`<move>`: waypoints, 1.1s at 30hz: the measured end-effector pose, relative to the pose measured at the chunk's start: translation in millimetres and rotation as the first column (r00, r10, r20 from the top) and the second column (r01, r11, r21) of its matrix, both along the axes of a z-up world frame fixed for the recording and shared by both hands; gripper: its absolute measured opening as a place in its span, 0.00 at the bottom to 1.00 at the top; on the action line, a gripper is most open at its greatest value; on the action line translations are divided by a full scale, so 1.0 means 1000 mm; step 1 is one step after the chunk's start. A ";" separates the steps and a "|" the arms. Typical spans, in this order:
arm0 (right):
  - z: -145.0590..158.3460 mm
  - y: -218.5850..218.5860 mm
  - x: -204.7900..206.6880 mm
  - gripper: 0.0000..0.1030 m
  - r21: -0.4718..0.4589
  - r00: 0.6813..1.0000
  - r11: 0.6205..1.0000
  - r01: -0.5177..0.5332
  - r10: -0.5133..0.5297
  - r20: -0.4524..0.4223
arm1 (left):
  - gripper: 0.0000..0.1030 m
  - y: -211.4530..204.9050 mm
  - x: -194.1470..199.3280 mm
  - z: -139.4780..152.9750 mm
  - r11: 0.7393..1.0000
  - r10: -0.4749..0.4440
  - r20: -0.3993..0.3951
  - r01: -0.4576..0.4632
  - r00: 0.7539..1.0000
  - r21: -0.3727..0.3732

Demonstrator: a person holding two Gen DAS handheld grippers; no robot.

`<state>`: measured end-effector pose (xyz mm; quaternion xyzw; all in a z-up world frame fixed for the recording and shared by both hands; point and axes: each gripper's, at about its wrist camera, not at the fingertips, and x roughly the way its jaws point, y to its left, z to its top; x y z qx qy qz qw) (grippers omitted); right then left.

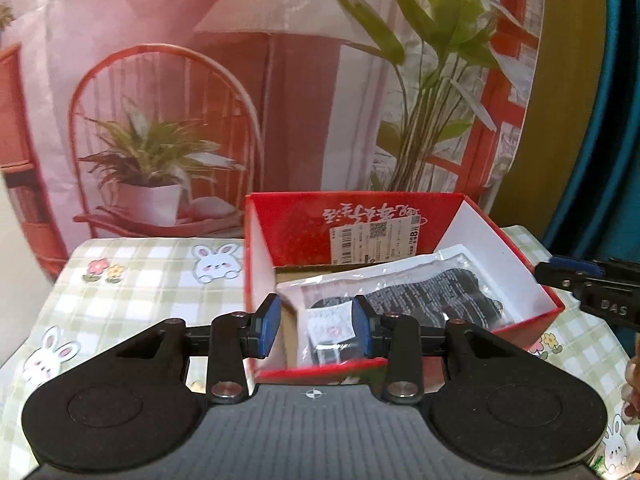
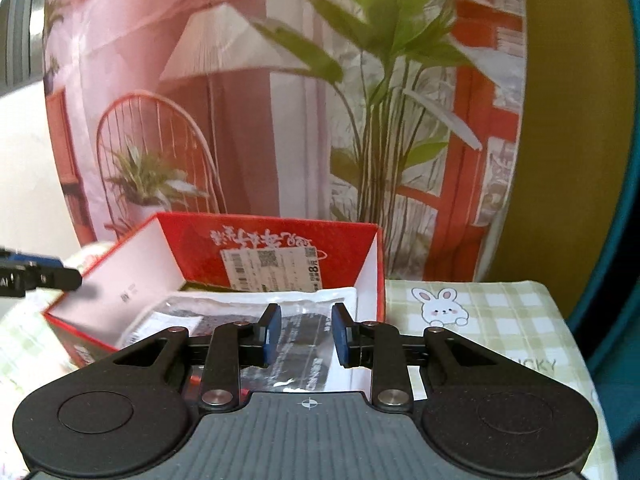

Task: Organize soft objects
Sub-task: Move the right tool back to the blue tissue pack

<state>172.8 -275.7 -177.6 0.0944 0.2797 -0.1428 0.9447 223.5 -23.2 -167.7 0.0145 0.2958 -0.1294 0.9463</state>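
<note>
A red cardboard box point(image 1: 356, 220) with white inner walls stands open on the table. Inside it lies a clear plastic packet of dark fabric point(image 1: 420, 292) with a white label. My left gripper point(image 1: 316, 328) is open and empty, hovering at the box's near edge above the packet's end. In the right wrist view the same box point(image 2: 280, 248) and packet point(image 2: 304, 320) show. My right gripper point(image 2: 306, 334) is open and empty just above the packet. The right gripper's tip also shows at the left view's right edge point(image 1: 592, 280).
A green checked tablecloth with rabbits point(image 1: 160, 272) covers the table on both sides of the box point(image 2: 480, 312). A printed backdrop of a chair, lamp and plants point(image 1: 240, 100) hangs close behind the box. A teal and olive surface point(image 2: 580, 160) stands at the right.
</note>
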 end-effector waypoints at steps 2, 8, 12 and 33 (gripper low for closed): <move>0.005 0.004 -0.013 0.25 0.021 1.000 1.000 0.008 -0.009 0.025 | 0.40 0.008 -0.013 0.001 1.000 0.016 0.012 -0.016 1.000 0.003; 0.011 0.020 -0.050 0.25 0.112 0.999 0.993 0.024 -0.030 0.046 | 0.41 0.034 -0.044 0.002 0.996 0.065 -0.029 -0.067 0.997 -0.061; 0.013 0.034 -0.071 0.27 0.149 0.999 0.989 0.001 -0.008 0.044 | 0.50 0.041 -0.059 -0.005 0.999 0.046 -0.028 -0.046 0.999 -0.004; -0.042 0.114 -0.113 0.28 0.166 0.977 0.974 -0.152 0.174 -0.126 | 0.51 0.043 -0.126 -0.092 0.994 -0.110 -0.223 0.102 0.968 -0.050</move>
